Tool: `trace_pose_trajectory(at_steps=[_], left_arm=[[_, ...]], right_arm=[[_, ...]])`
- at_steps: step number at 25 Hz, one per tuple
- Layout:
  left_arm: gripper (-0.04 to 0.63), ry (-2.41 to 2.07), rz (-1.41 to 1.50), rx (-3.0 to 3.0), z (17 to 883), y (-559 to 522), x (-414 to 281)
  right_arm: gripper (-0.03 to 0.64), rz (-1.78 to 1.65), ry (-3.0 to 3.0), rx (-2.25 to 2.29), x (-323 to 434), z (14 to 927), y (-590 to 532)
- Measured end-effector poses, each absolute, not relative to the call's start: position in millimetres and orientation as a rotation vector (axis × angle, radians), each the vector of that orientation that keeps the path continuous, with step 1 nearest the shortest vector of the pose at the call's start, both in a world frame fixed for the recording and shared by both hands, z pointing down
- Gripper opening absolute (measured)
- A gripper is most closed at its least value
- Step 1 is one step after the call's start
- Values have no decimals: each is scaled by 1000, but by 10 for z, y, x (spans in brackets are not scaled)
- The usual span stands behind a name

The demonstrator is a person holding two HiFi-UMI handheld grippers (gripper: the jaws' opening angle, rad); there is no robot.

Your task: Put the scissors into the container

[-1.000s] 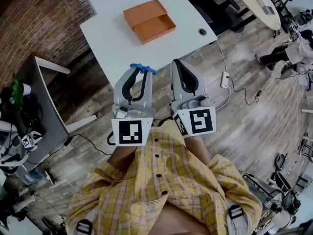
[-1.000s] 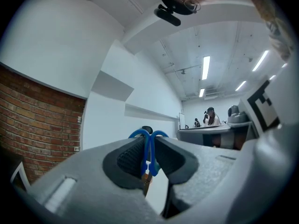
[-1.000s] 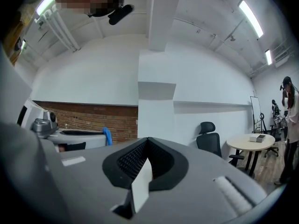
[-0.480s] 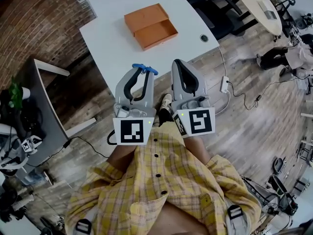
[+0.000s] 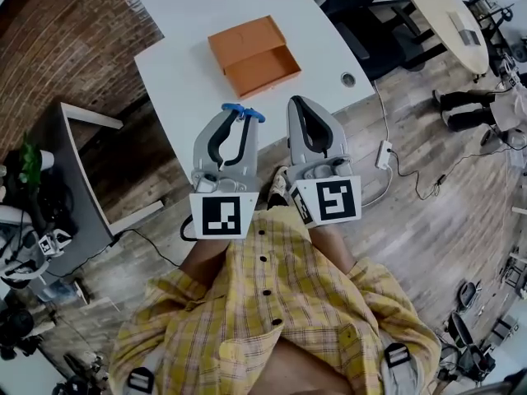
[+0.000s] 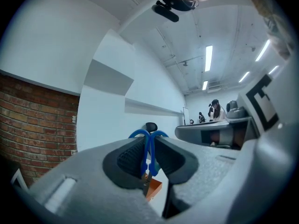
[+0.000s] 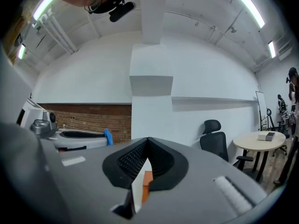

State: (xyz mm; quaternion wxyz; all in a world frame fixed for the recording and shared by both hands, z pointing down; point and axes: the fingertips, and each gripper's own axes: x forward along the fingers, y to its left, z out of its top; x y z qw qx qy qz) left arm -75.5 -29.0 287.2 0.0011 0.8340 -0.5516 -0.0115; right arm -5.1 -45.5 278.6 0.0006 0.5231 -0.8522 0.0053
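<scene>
Well, the left gripper (image 5: 237, 122) has its jaws clamped on the scissors (image 5: 244, 113), and the person holds it out in front of a yellow checked shirt (image 5: 280, 303), over the near edge of the white table (image 5: 177, 72). The left gripper view shows the blue handle loops poking out past the jaw tips. The shank is pinched between the ribbed pads (image 6: 131, 158), and the metal end runs back toward the gripper's body. So the scissors' long axis lies along the jaws, with the handles leading and pointing roughly toward the far side of the table.

The orange container (image 5: 253, 44), a shallow open box, sits on the table well apart from the scissors, farther from the person and a little to the right. A sliver of it shows through the gap below the left jaws.

The right gripper (image 5: 297, 104) is just beside the left one, at about the same height. Its jaws are pressed together at the tips with nothing between them.
</scene>
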Motion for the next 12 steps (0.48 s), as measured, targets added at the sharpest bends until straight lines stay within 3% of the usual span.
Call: trace_pose_trajectory(at_steps=[12], left_arm=[[77, -1826, 52, 2582, 2928, -890, -433]], right_arm=[[6, 67, -2741, 1565, 296, 2839, -1061]])
